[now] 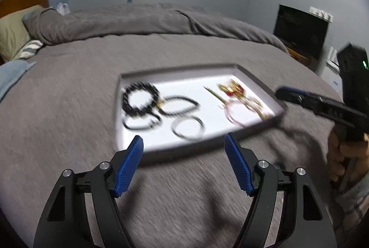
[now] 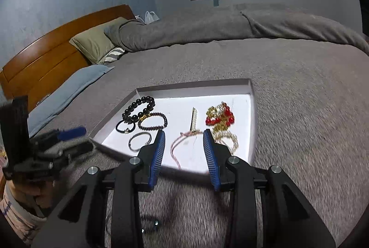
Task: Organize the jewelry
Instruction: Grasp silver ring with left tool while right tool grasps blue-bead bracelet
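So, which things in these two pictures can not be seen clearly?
- Left wrist view: the jewelry in the tray is smeared by motion blur, so the gold and red pieces cannot be told apart.
- Right wrist view: the pink cord is partly hidden behind the right gripper.
- Right wrist view: the left gripper is blurred at the edge.

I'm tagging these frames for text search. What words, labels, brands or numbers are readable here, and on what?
No text can be read in either view.
Sleeve cuff at the person's left wrist: bluish marks, too blurred to read.
White tray and the jewelry in it: no lettering visible.
Dark screen by the wall: blank, no visible brand.
White box beyond the bed: a small blue mark, too small to read.
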Available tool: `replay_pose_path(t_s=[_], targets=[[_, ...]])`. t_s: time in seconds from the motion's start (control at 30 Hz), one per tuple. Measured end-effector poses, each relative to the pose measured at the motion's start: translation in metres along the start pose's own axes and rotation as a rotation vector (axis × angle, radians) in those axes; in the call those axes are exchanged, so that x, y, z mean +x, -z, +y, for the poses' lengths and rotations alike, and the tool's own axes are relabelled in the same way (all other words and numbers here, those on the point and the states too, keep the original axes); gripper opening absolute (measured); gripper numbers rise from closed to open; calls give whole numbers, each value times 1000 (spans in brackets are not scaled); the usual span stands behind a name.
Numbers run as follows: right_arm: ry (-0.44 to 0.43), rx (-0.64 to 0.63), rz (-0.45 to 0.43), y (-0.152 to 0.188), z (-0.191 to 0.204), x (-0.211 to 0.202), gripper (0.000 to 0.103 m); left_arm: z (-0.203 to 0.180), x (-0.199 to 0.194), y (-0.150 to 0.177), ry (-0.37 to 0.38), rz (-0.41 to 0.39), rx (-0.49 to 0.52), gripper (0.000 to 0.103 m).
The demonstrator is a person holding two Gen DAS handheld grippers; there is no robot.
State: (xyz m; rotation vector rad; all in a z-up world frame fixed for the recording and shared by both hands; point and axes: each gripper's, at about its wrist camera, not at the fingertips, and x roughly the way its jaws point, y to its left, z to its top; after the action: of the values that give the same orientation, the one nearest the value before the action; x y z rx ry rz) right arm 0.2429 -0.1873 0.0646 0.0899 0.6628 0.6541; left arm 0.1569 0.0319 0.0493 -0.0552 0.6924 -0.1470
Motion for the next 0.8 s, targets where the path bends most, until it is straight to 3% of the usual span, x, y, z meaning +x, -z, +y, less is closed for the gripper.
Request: replay_pose_path(t_s=[0.3,0.47,0.67,0.73,0.8], targets=[[-12,59,15,35,-12,-10,36,-36,0,40,48,70,36,73],[-19,57,22,41,-11,-13,37,-47,0,48,116,93,24,73],[-25,48,25,44,-9,-15,37,-62,8,58,142,145,71,41],[-27,43,27,45,-7,-15,38,-64,10,59,143,154,78,13],[-28,39,30,45,-5,-14,38,-65,9,59,137,152,91,9]])
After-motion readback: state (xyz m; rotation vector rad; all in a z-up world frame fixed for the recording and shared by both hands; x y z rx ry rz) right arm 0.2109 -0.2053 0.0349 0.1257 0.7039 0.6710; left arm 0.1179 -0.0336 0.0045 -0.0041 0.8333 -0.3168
